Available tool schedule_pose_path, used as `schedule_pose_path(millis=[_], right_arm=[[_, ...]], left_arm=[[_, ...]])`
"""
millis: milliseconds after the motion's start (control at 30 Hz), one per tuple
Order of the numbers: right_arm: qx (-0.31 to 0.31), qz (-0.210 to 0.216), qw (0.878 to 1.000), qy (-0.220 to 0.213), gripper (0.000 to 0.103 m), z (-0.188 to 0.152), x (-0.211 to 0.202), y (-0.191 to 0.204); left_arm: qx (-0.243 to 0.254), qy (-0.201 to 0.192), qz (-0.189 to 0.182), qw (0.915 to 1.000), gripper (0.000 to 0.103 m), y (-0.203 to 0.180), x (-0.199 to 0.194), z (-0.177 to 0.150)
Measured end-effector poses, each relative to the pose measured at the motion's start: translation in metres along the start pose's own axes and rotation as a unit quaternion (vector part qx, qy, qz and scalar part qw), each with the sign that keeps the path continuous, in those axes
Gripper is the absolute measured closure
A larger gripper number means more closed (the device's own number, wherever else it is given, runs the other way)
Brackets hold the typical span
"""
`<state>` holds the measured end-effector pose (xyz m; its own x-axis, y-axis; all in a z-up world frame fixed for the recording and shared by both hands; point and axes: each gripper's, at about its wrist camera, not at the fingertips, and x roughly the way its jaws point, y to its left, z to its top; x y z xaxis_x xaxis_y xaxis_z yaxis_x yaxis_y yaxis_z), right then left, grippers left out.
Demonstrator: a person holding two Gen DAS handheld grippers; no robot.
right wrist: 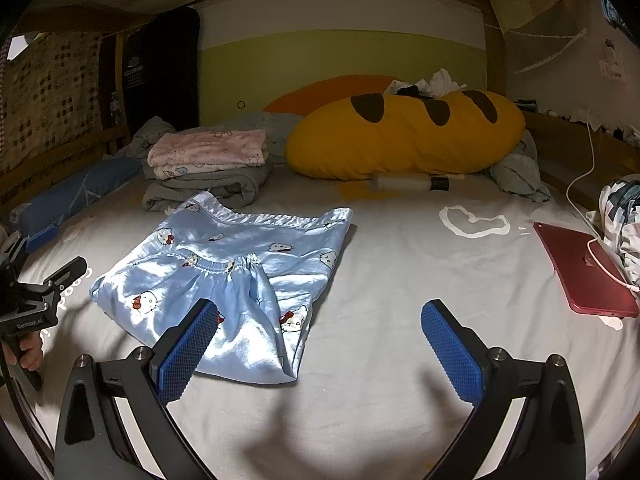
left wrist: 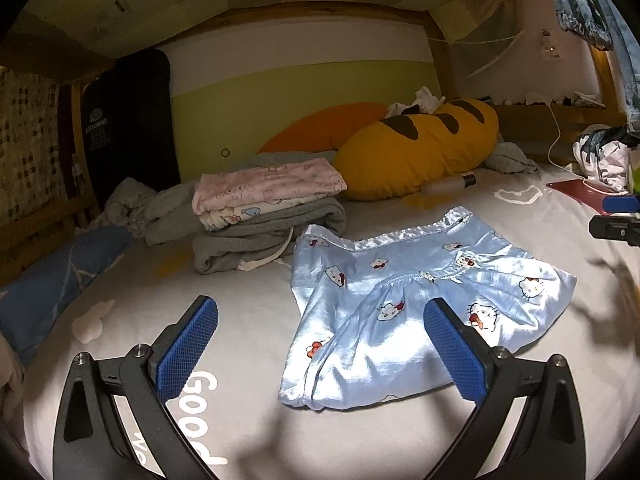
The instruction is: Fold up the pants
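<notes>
Light blue satin pants (left wrist: 404, 304) with a cartoon cat print lie folded into a compact shape on the white bed sheet (left wrist: 248, 280); they also show left of centre in the right wrist view (right wrist: 236, 276). My left gripper (left wrist: 320, 348) hovers open above the pants' near left edge, nothing between its blue pads. My right gripper (right wrist: 320, 352) is open too, its left pad over the pants' near right corner. The left gripper (right wrist: 36, 292), held by a hand, appears at the left edge of the right wrist view. The right gripper's tip (left wrist: 616, 220) shows at the right edge of the left wrist view.
A stack of folded clothes (left wrist: 264, 216) sits behind the pants. A yellow bread-shaped pillow (right wrist: 404, 136) and a plastic bottle (right wrist: 412, 182) lie at the back. A red tablet (right wrist: 584, 272) with a white cable rests at the right, beside crumpled clothes (right wrist: 624, 216). A blue pillow (left wrist: 52, 276) lies left.
</notes>
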<state>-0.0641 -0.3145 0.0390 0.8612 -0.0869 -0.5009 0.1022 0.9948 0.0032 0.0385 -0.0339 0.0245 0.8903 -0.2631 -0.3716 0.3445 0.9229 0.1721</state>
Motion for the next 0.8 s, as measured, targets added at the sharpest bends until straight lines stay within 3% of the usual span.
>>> schedule_pose_path(millis=[533,800], right_arm=[[0.003,-0.011,1.0,-0.001,0.001,-0.003,0.004,-0.001],[0.013,-0.073,0.989,-0.124,0.001,0.003,-0.001,0.016]], left_arm=[[-0.05,0.017,0.004,0.9986,0.001,0.015,0.018,-0.011],[-0.059,-0.005,0.026,0.9979,0.001,0.012,0.014,-0.017]])
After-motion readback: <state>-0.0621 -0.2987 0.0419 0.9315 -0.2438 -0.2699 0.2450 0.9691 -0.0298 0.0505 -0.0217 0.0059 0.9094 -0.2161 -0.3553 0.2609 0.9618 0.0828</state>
